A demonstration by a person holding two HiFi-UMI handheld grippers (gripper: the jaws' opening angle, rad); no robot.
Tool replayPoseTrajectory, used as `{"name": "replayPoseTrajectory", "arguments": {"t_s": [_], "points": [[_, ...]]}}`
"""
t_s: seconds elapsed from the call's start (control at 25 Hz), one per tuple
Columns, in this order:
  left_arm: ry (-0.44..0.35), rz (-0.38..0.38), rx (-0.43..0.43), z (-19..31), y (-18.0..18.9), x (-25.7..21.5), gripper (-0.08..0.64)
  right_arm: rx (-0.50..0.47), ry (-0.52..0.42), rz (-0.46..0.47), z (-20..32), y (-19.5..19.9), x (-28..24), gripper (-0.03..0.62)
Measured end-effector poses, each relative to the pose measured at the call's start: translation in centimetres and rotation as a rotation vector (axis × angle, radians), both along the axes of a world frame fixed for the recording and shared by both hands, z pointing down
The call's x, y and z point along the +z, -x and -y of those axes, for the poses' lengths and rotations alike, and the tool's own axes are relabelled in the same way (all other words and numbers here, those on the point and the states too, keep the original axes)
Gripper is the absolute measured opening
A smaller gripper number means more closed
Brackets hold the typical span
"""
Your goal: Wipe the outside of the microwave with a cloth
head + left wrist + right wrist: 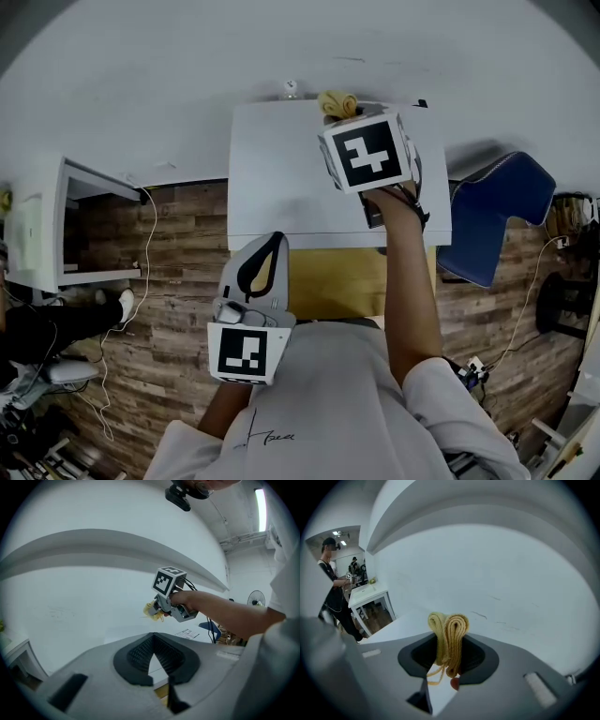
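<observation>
- Two hand-held grippers are in play. The right hand-held gripper (448, 641) is shut on a yellow cloth (337, 101), which is folded into a bundle and stands up out of the jaws.
- The cloth is held out at arm's length over the far edge of the white tabletop (281, 178), in the upper centre of the head view and near the wall (187, 66). Bunched like this, it likely presents a thick pad for wiping.
- The left hand-held gripper (152, 641) has its jaws brought together on nothing. It is kept low and close to the body, at the lower centre of the head view, probably so that it stays clear of the working arm.
- No microwave can be made out in any view. The tabletop below the cloth looks bare, so wiping does not appear to be under way.
- A blue chair (497, 220) stands just right of the tabletop, and a white side table (37, 234) stands well apart at the left edge, with a cable (150, 234) trailing across the wooden floor (169, 347).
- A small object (291, 89) sits at the wall behind the tabletop, too small to identify. People (330, 583) stand in the upper left of the right gripper view, far from the work.
- Nothing seems to block the raised arm.
</observation>
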State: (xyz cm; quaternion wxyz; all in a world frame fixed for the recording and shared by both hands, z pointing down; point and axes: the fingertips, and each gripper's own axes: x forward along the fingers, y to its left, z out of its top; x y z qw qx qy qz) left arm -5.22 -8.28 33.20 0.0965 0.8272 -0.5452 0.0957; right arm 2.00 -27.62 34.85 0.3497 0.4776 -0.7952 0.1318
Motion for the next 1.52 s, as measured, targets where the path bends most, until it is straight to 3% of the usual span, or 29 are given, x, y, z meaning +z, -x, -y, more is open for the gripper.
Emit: {"name": "replayPoseTrajectory", "arguments": {"t_s": [0.4, 0.76, 1.04, 1.52], "points": [[0.015, 0.023, 0.079, -0.7, -4.2, 1.0, -0.006, 0.178, -0.028, -0.046, 0.2, -13.0, -0.4, 0.124], [-0.011, 0.022, 0.039, -0.6, -5.6, -0.4, -0.006, 0.291, 0.01, -0.189, -0.2, -20.6, 1.9, 0.124], [-0.015, 0.013, 0.018, -1.6, -4.5, -1.6, -0.006, 0.278, 0.067, -0.269, -0.8, -20.6, 5.6, 0.123], [-0.024, 0.005, 0.153, -2.0, -2.6, -1.6, -0.006, 0.338, 0.106, -0.248, -0.5, -18.8, 5.9, 0.123]]}}
